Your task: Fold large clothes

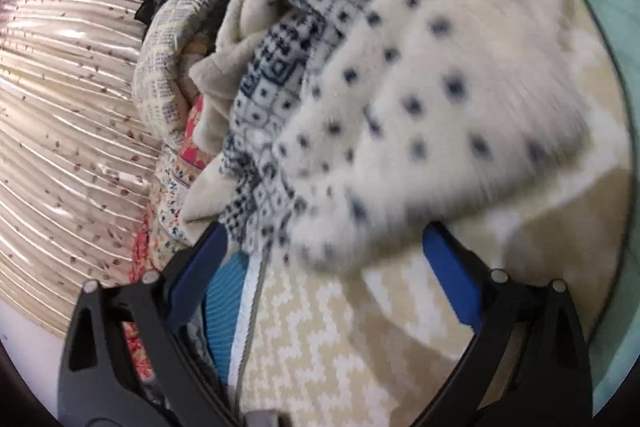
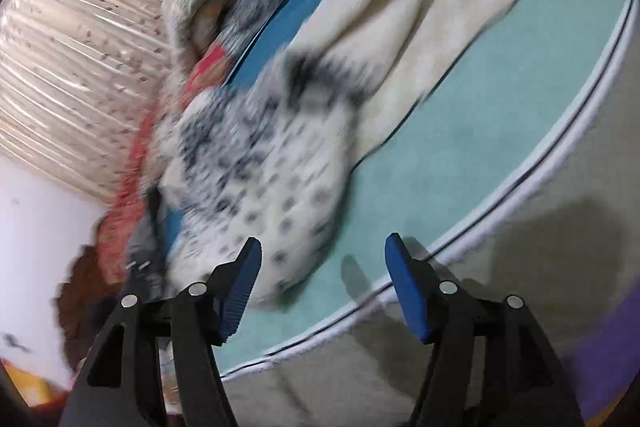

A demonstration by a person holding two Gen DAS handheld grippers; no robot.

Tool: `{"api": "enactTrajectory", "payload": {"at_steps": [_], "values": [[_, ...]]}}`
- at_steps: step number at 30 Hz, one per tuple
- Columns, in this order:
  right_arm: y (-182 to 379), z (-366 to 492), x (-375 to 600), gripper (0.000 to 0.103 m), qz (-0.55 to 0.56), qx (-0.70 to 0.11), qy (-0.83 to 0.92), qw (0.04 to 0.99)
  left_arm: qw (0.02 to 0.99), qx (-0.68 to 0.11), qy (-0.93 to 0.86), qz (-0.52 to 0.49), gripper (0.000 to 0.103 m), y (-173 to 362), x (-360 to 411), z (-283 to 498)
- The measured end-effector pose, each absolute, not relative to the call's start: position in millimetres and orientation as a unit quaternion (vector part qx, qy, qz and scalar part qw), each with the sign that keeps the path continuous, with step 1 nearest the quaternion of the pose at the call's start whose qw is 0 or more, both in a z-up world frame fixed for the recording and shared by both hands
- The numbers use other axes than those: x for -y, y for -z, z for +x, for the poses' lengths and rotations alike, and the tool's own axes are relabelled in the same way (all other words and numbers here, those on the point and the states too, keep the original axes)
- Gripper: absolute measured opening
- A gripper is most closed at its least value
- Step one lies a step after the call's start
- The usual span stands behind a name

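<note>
Striped beige satin bedding [image 1: 60,107] fills the far left of both views, then a heap of mixed clothes [image 1: 172,75], then the task's thing: a cream fleece garment with navy dots and a navy patterned band [image 1: 400,67], bunched on a pale mint mattress cover [image 2: 500,99] in the right wrist view. Left gripper [image 1: 320,259]: jaws wide, fleece hem between the blue pads, no pad visibly pressing, so not gripped. Right gripper [image 2: 320,291]: jaws apart, fleece edge just beside the left pad [image 2: 240,287], nothing clamped. Both views are motion-blurred. Risks, as I judge them: a close now could catch one loose layer or a neighbouring item from the heap; the bunched fleece hides its corners, so the fold could start crooked.
</note>
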State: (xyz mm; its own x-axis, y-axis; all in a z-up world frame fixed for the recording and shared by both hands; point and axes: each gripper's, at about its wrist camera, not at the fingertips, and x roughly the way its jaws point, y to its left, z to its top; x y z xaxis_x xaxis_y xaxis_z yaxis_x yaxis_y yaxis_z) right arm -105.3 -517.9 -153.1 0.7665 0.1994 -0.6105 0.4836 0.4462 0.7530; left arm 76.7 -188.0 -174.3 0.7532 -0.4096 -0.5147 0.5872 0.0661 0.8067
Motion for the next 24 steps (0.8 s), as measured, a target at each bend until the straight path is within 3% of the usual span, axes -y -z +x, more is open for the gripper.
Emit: {"api": "enactTrajectory", "payload": {"at_steps": [2,3,4,5,6,7,11,15,21,24], "values": [[162,-86,521,0.050,0.527,-0.322,0.086,0.782,0.729,-0.099,0.345,0.582,0.062,178,203,82],[166,-72,525,0.050,0.526,-0.329,0.084,0.780,0.722,-0.131,0.352,0.581,0.028,184,213,82],[167,-67,526,0.050,0.526,-0.338,0.082,0.776,0.717,-0.143,0.352,0.584,0.009,188,218,81],[164,-61,530,0.052,0.527,-0.345,0.077,0.773,0.718,-0.144,0.342,0.589,0.008,193,221,77],[158,-59,533,0.081,0.535,-0.342,0.069,0.769,0.729,-0.136,0.336,0.580,0.008,190,219,70],[151,-61,537,0.100,0.549,-0.332,0.053,0.765,0.740,-0.143,0.336,0.564,0.008,182,214,68],[70,-81,533,0.100,0.490,-0.250,0.007,0.835,0.823,-0.159,0.318,0.444,0.008,110,166,64],[-39,-96,507,0.100,0.399,-0.151,-0.047,0.903,0.891,-0.143,0.317,0.293,0.007,0,107,50],[-177,-124,463,0.100,0.303,-0.005,-0.092,0.949,0.952,-0.002,0.275,0.133,0.007,-176,47,1],[-238,-140,444,0.100,0.266,0.043,-0.101,0.958,0.966,0.063,0.237,0.078,0.007,-233,22,-37]]}}
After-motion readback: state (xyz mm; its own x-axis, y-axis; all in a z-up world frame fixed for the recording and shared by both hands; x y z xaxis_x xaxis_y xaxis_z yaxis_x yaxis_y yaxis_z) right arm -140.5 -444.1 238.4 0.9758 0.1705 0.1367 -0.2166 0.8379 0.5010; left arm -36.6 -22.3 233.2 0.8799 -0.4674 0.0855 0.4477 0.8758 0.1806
